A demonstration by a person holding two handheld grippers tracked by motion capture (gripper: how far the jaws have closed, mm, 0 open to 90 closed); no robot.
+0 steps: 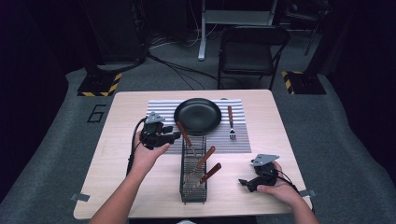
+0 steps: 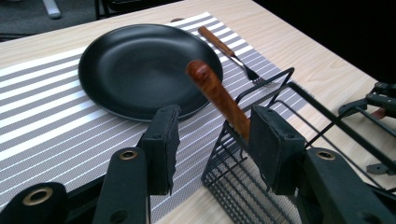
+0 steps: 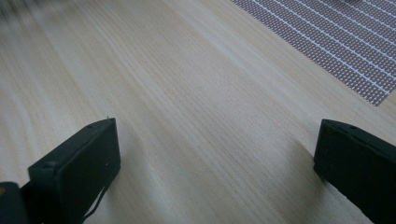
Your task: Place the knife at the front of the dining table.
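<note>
At the left of centre in the high view, the left gripper (image 1: 172, 136) hangs over the table (image 1: 116, 154), pointing right toward the far end of the wire cutlery basket (image 1: 193, 175). In the left gripper view its jaws stand partly open, with the wooden handle (image 2: 218, 99) of one utensil rising at a slant between them; it lies near the right pad (image 2: 271, 149), but I cannot tell whether it touches, and the left pad (image 2: 161, 154) is plainly apart from it. So nothing is gripped yet.

The main risk, as I judge it, is an off-centre close: if the jaws shut with the handle against one pad, the round, glossy wood may roll or squirt out, or the utensil may tip over in the basket. The right jaw also sits just beside the basket's rim wire, so it could catch the wire and drag the light basket across the table.

Behind the basket, at the upper centre of the frame, the black plate (image 1: 197, 115) rests on the striped placemat (image 1: 159, 109), with a fork (image 1: 230, 123) lying to its right. A lifted utensil swung carelessly might strike the plate.

Two more handles (image 1: 206, 157) lean in the basket's middle and could snag the one being drawn out.

At the lower right, the right gripper (image 1: 247, 183) rests low by the table's edge, its jaws wide apart over bare wood and holding nothing.
</note>
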